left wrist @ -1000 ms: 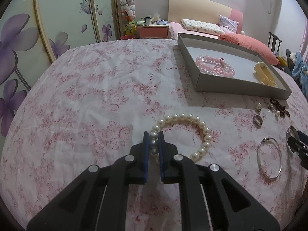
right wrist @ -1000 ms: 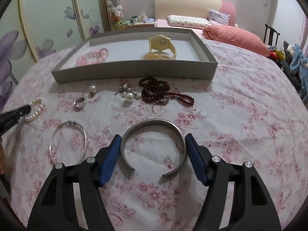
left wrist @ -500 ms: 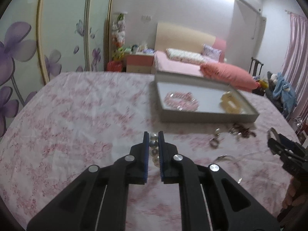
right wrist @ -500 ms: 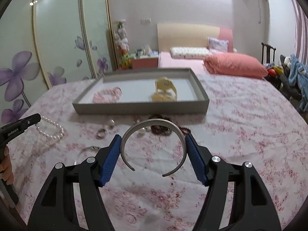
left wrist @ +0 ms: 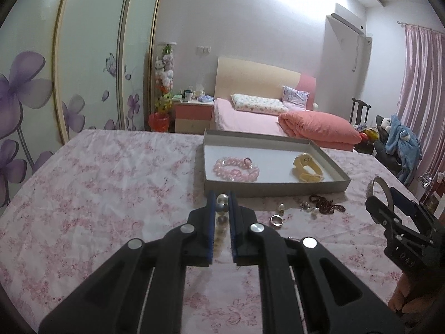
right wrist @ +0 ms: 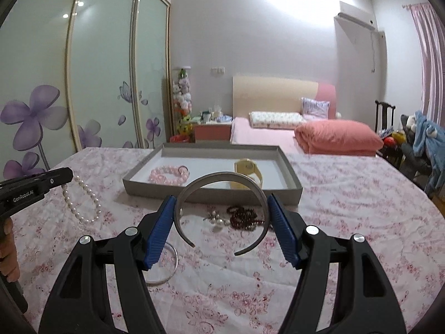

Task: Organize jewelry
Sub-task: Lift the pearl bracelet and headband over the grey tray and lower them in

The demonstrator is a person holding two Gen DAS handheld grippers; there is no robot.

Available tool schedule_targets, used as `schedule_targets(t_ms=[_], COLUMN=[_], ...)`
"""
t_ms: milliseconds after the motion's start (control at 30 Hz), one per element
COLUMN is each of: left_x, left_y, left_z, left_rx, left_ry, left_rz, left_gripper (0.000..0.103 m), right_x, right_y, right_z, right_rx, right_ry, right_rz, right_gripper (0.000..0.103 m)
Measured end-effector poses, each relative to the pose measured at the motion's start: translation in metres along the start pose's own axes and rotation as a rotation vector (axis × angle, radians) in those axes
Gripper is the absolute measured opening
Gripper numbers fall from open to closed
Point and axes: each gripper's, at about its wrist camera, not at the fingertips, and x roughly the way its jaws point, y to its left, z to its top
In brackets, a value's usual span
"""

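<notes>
My left gripper (left wrist: 221, 197) is shut on a white pearl bracelet (left wrist: 221, 208), which hangs clear of the floral cloth; from the right wrist view the pearl bracelet (right wrist: 80, 200) dangles below the left gripper (right wrist: 66, 176). My right gripper (right wrist: 222, 203) is shut on a silver open cuff bangle (right wrist: 219, 179), held off the table; the right gripper (left wrist: 389, 203) shows at the right edge of the left wrist view. The grey tray (right wrist: 211, 196) lies ahead, holding a pink bead bracelet (right wrist: 169, 174) and a cream cuff (right wrist: 247, 171).
On the cloth before the tray lie a dark red bead string (right wrist: 243, 215), pearl earrings (right wrist: 218, 220), a silver ring (left wrist: 276, 220) and a thin silver bangle (right wrist: 164, 264). A bed and wardrobe doors stand beyond the table.
Both grippers have lifted off the cloth with their pieces and tilted up. The pearl bracelet left the table and now hangs; the cuff bangle rose toward the tray.
</notes>
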Motion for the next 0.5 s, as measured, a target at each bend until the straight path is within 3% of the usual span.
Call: schedule_targets(t_ms=[500], left_x=[-0.028], left_y=[-0.030], left_z=[0.009], left_rx=[0.064], left_ry=[-0.132], left_rz=[0.094], left_gripper=[0.010], right_x=[-0.012], right_y=[0.000], right_z=[0.008], right_rx=[-0.009], right_ry=[-0.111], right_rz=[-0.041], right_gripper=[0.068])
